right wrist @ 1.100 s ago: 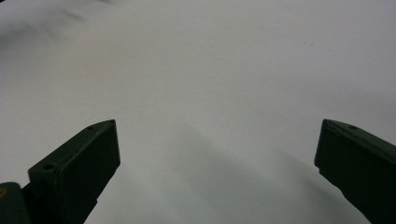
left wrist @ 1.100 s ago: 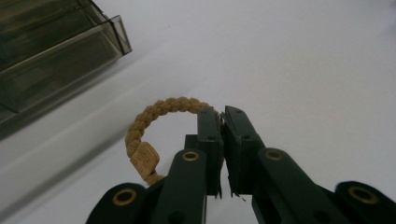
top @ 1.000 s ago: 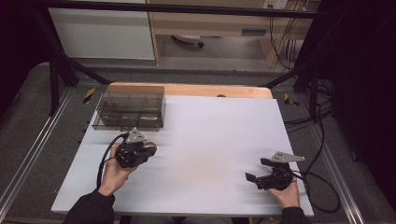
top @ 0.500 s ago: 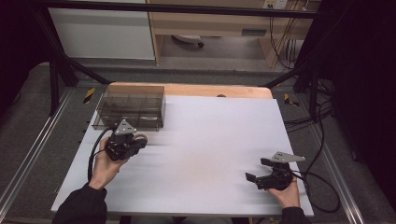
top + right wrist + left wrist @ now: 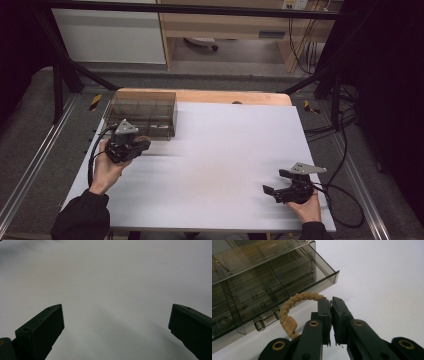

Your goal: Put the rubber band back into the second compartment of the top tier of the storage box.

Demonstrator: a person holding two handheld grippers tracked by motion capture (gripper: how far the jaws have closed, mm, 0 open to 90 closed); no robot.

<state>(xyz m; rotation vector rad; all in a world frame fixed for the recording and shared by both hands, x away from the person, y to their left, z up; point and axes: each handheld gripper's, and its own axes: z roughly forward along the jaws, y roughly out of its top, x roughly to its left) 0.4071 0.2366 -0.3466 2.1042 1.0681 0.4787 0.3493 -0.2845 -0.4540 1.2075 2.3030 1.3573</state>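
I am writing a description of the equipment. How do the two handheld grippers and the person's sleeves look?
Both the left gripper and the right gripper are black, each topped by a grey three-cornered plate and trailing a black cable. Brass-coloured rivets mark the left gripper's flat, blocky fingers. The sleeves are dark.

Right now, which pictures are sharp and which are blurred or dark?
High view: soft, the white table smeared, the surroundings dark. Left gripper view: sharp on the braided bracelet held by the left hand-held gripper; smoky box clear. Right gripper view: dim, grey shadow between the open jaws.
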